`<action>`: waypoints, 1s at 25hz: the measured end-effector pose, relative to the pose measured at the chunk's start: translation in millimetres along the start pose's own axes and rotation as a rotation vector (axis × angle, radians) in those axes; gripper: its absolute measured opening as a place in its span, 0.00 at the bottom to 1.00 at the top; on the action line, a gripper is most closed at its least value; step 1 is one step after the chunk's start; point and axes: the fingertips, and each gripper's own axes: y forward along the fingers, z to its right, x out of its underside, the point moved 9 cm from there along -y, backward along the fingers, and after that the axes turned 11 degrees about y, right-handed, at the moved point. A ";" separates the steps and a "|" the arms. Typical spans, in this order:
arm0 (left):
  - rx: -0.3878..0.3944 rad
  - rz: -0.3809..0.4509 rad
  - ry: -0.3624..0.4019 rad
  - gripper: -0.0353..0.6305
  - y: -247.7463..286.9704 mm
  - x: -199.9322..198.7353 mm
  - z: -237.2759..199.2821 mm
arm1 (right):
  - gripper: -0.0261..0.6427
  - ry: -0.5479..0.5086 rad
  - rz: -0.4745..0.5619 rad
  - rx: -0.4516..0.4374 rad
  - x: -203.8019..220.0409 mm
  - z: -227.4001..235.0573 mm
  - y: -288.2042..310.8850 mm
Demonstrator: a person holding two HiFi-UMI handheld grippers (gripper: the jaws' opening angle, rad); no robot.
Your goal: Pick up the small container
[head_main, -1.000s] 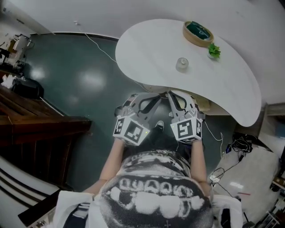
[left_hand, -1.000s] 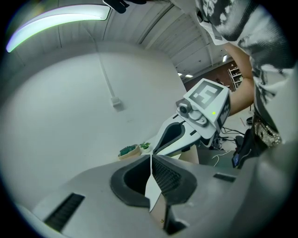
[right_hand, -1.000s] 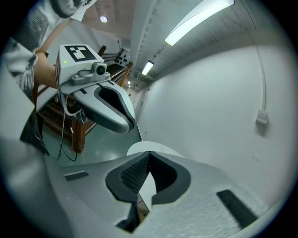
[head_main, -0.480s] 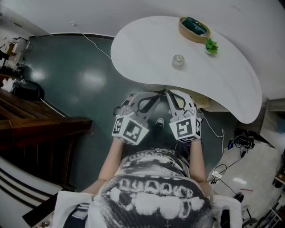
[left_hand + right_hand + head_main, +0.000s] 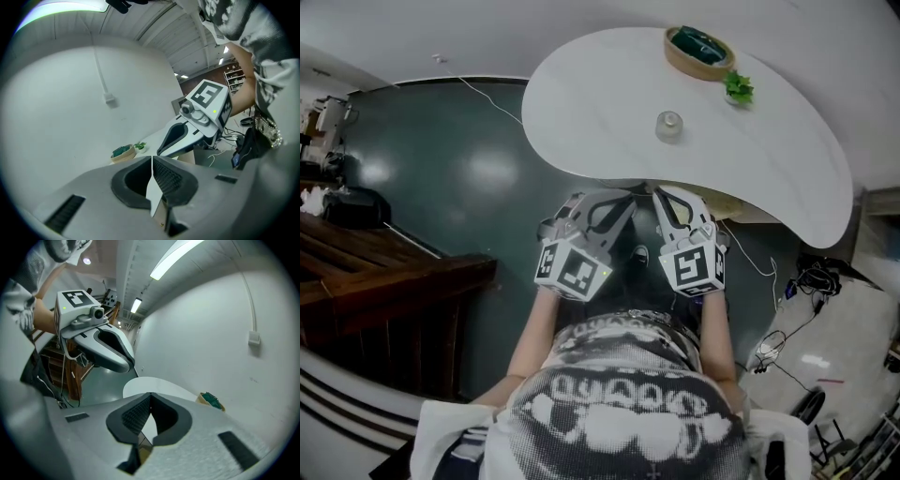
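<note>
- Container [image 5: 668, 125] upper centre of frame, on white table [image 5: 600, 103], well apart from both grippers.
- Left gripper [image 5: 151, 161] clenched, empty.
- Right gripper [image 5: 150, 398] clenched, empty.

What the small container [image 5: 668, 125] and the tan bowl [image 5: 692, 71] hold is too small to tell.

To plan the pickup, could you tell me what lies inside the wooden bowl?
A dark green object fills the wooden bowl; whatever lies beneath it is covered.
</note>
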 end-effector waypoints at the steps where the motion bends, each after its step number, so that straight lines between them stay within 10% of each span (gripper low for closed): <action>1: 0.001 0.005 0.001 0.07 3.0 2.8 -3.9 | 0.04 0.003 -0.002 0.004 0.3 1.8 3.5; 19: 0.135 0.073 0.052 0.07 72.1 43.3 -77.9 | 0.08 0.040 -0.161 0.091 16.6 54.2 84.6; 25: 0.156 0.082 0.044 0.07 91.2 56.5 -92.0 | 0.29 0.024 -0.247 0.075 35.5 74.9 112.7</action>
